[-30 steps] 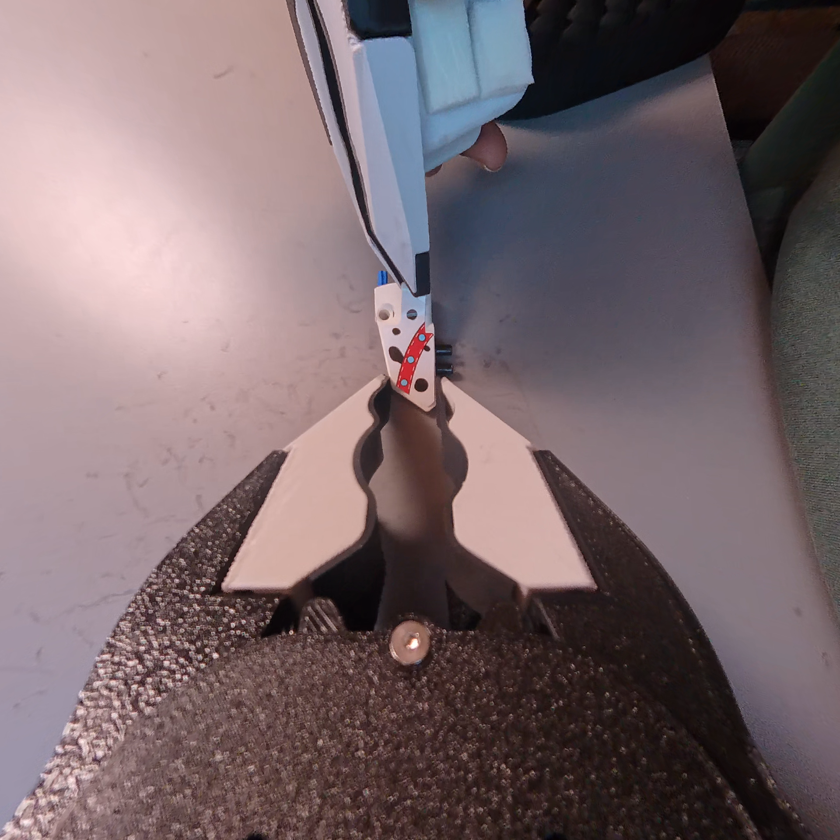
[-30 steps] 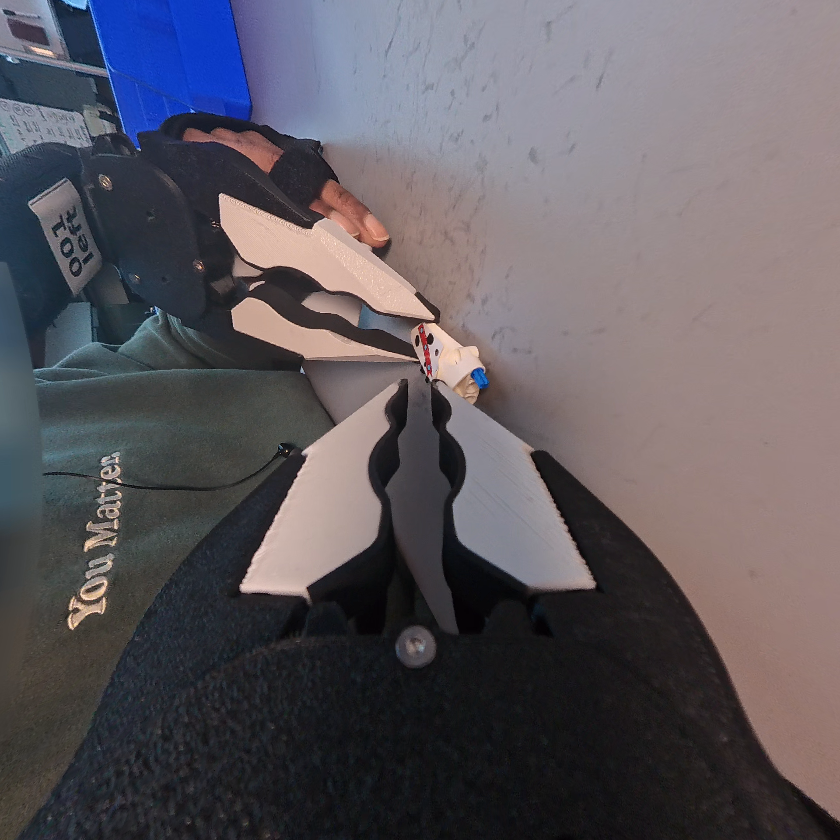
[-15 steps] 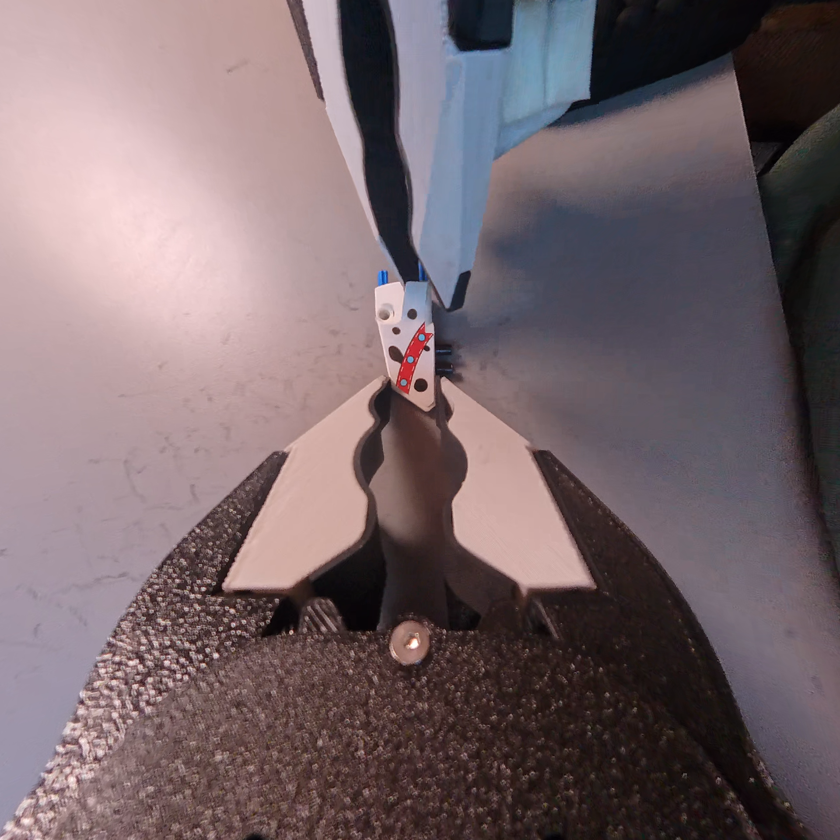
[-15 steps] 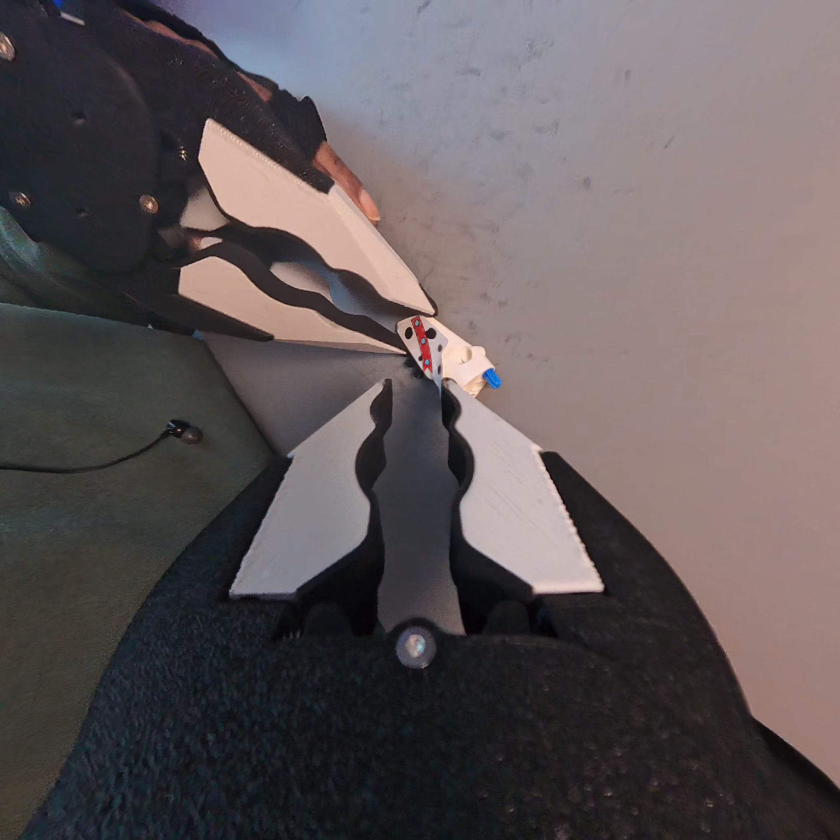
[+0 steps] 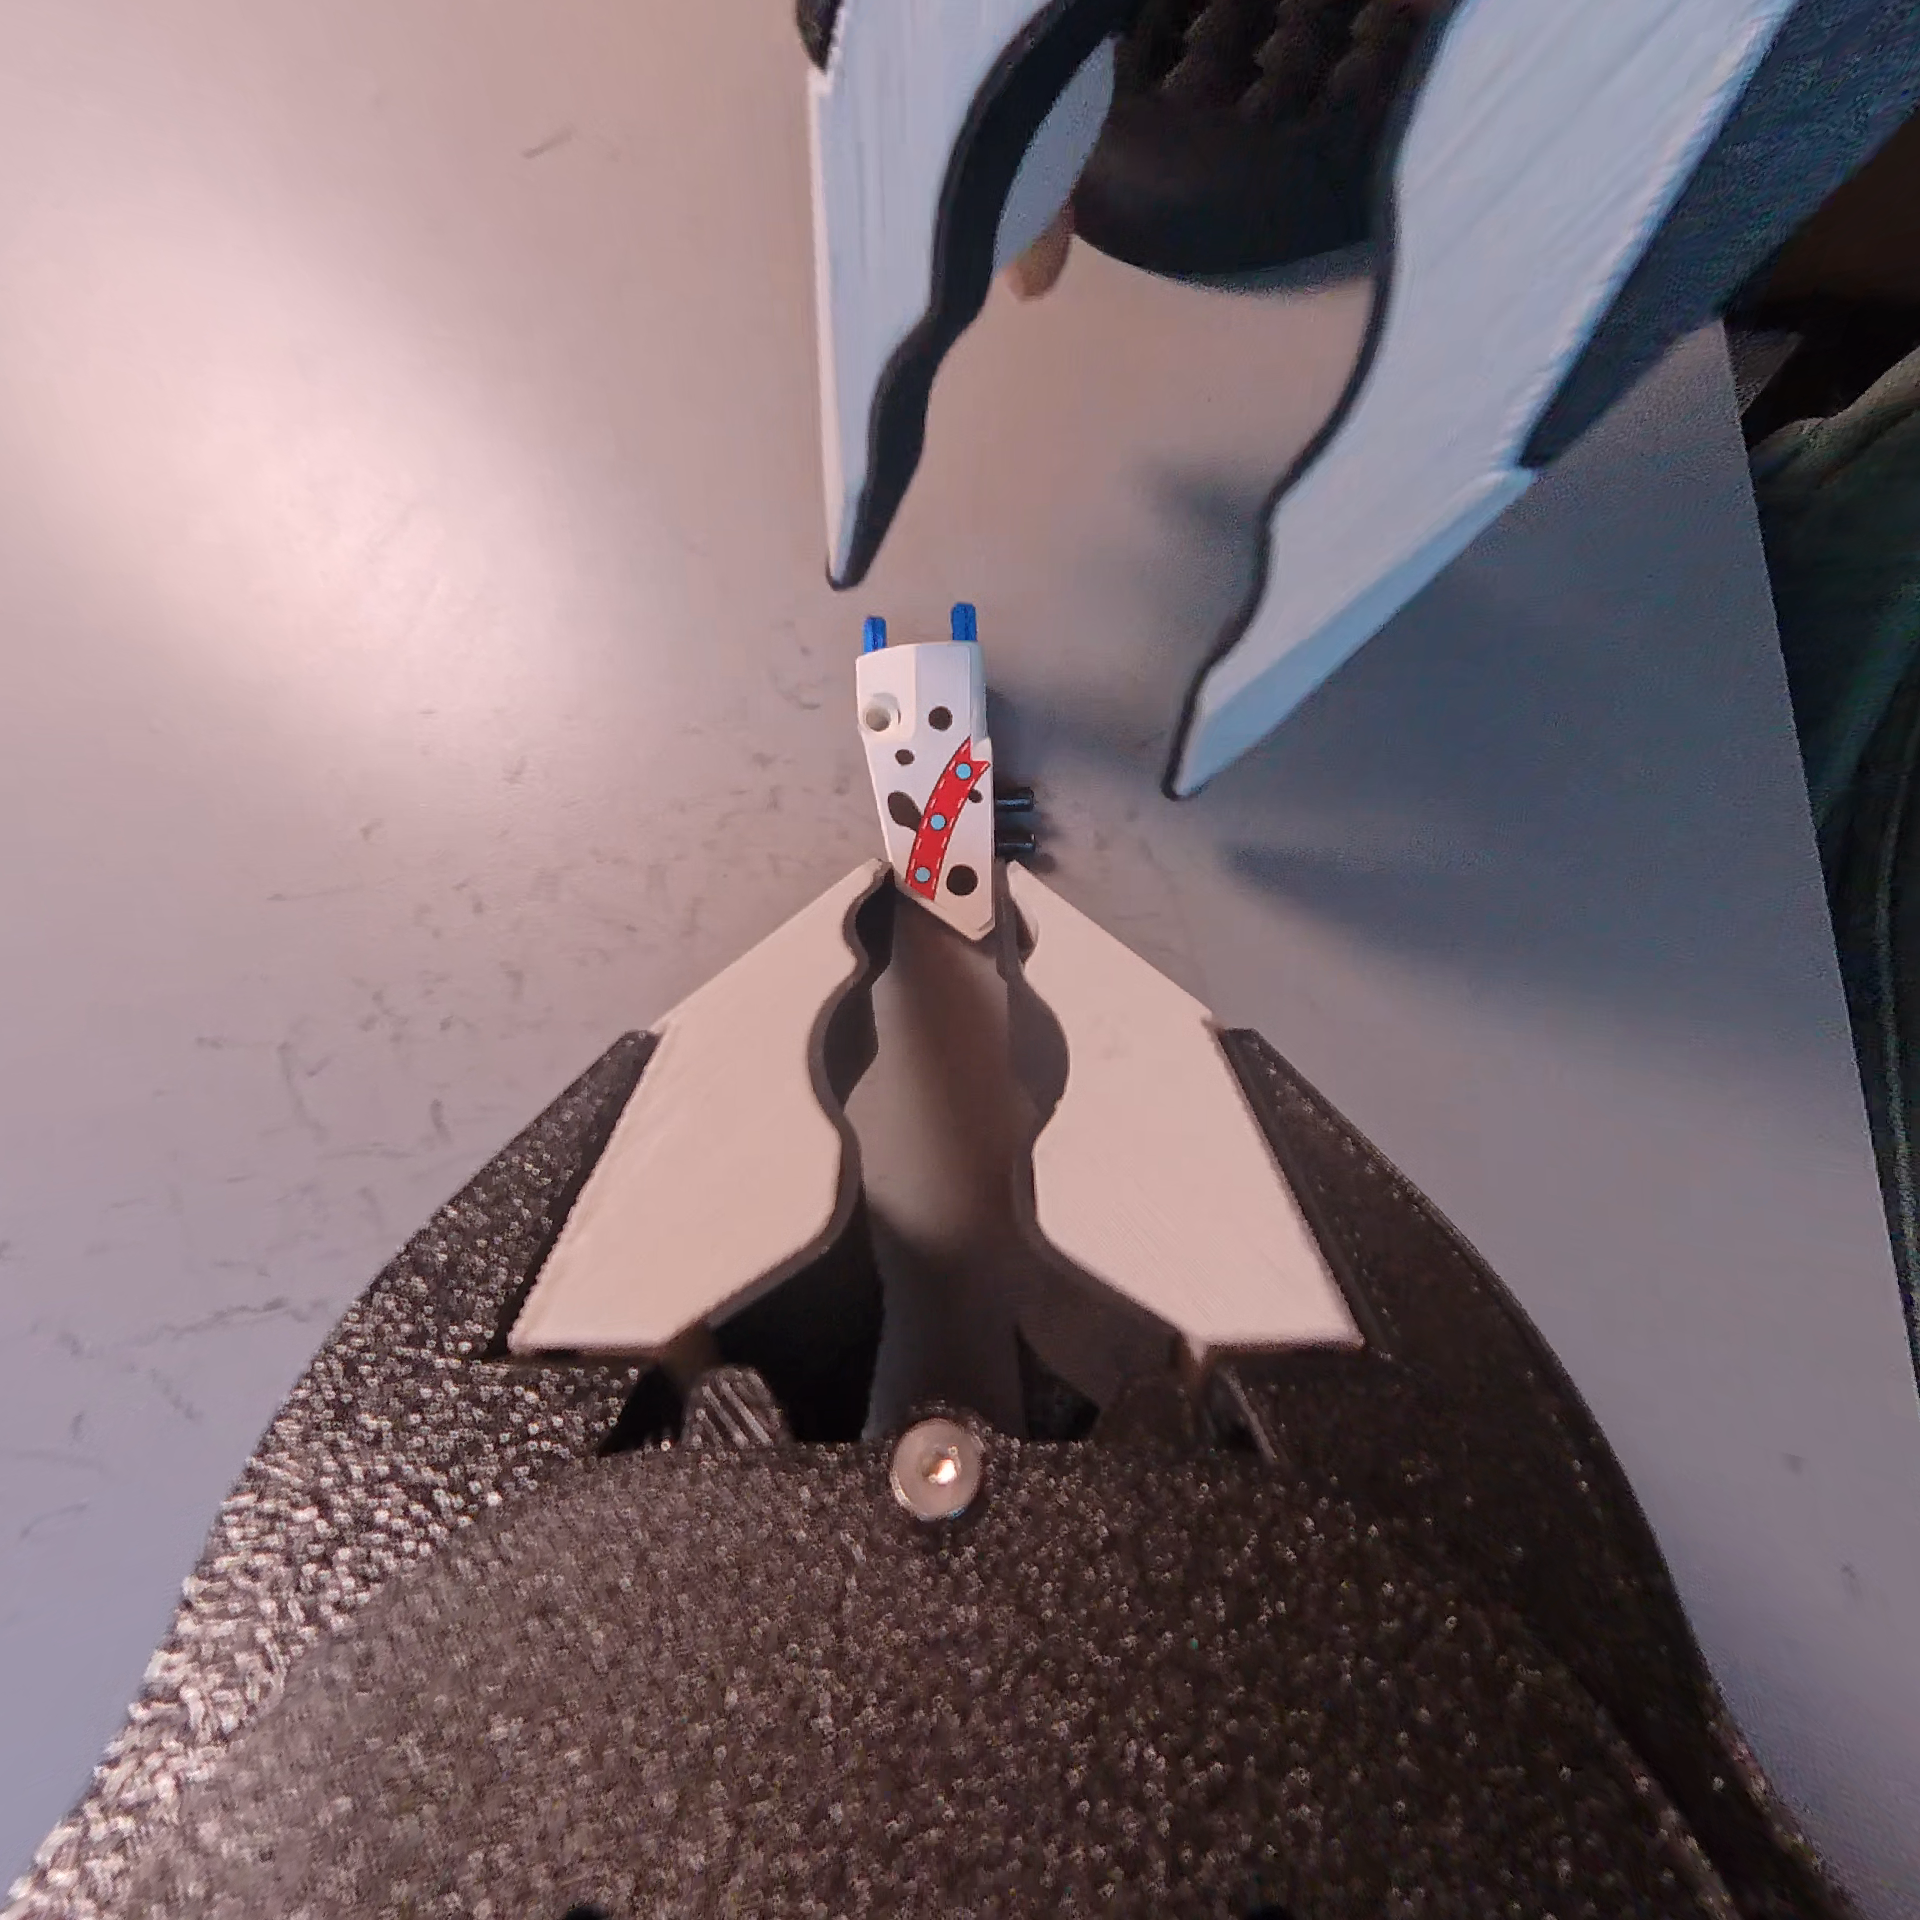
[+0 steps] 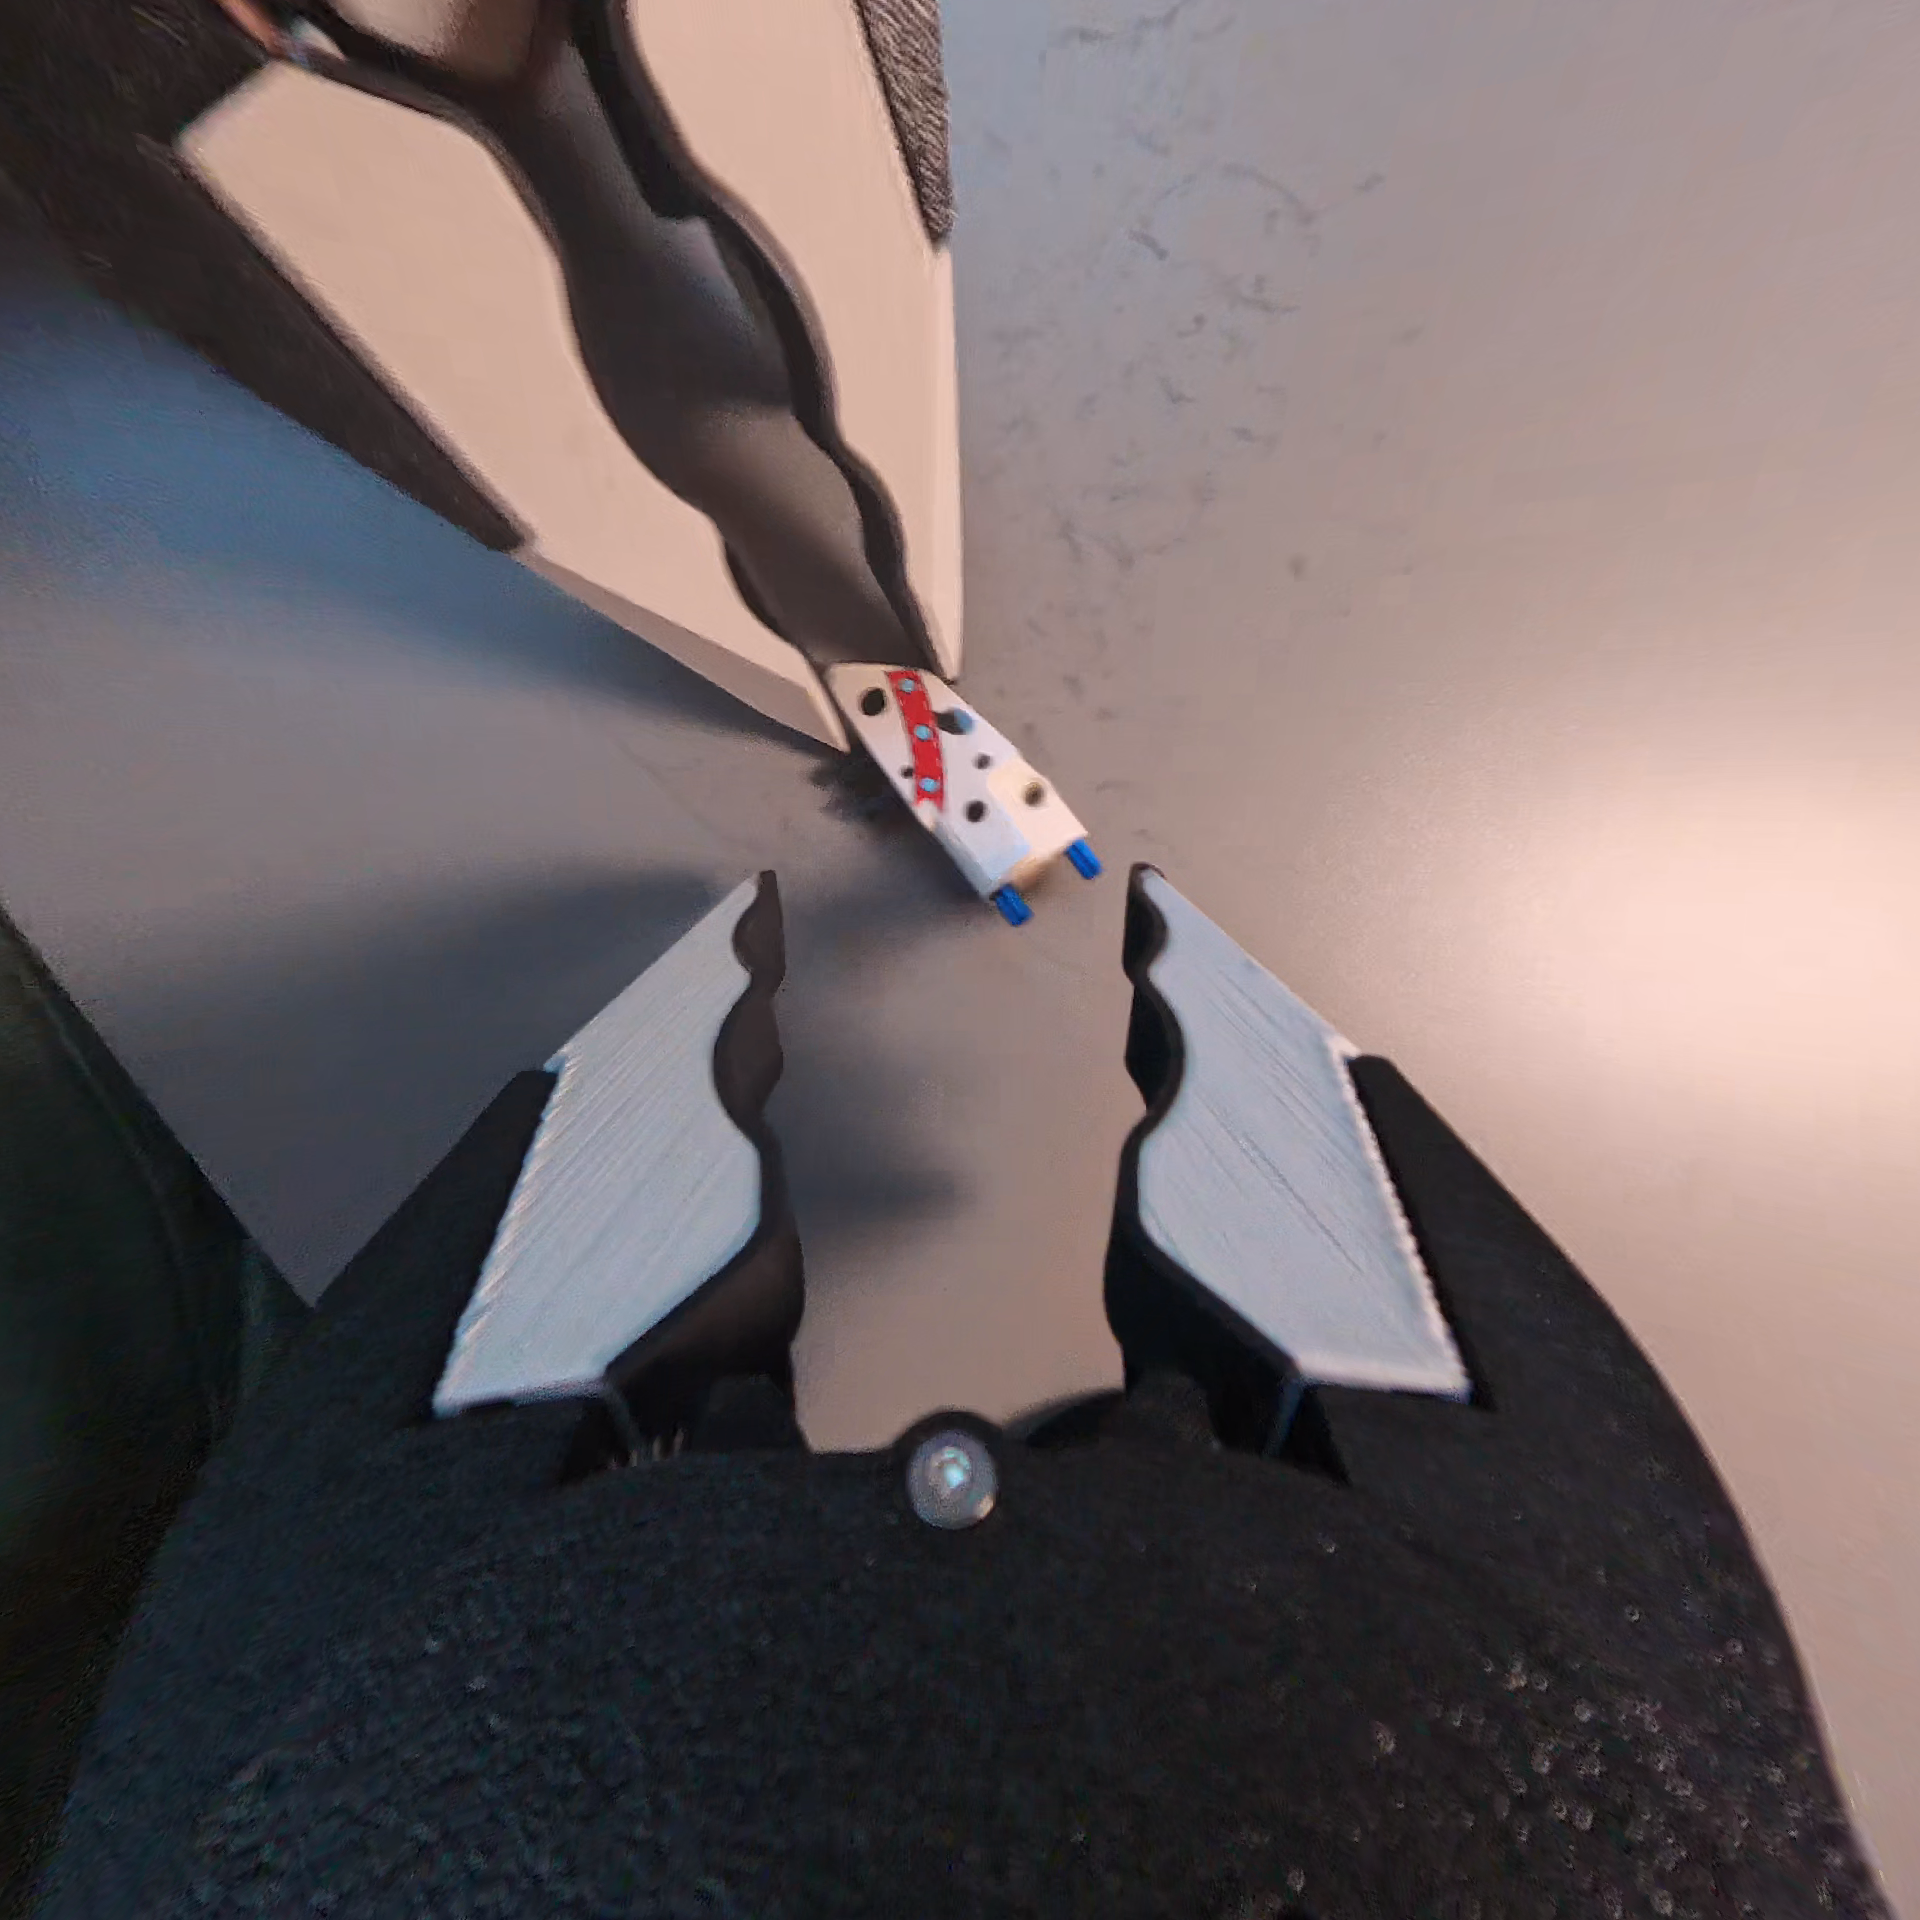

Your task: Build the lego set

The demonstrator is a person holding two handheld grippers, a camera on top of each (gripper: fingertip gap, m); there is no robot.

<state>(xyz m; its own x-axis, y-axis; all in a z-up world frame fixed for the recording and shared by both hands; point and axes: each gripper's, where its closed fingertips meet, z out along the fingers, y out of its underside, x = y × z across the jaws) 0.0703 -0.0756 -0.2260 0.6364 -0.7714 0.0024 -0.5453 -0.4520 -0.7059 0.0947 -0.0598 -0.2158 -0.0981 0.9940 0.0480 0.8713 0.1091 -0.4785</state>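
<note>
pinching the small white spotted lego piece with a red stripe [image 5: 932, 798] at its near end, the left hand-held gripper [image 5: 940, 904] holds it above the grey worktop [image 5: 364, 520]; the right hand-held gripper [image 6: 951, 894] gapes wide just beyond its blue pins [image 6: 1083, 858].

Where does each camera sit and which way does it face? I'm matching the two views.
Left wrist view: on the left gripper, looking along its fingers, shut on the white spotted lego piece; the open right gripper faces it.
Right wrist view: on the right gripper, open, facing the piece's blue pins.
Shared: the piece, both grippers, the grey table.
</note>
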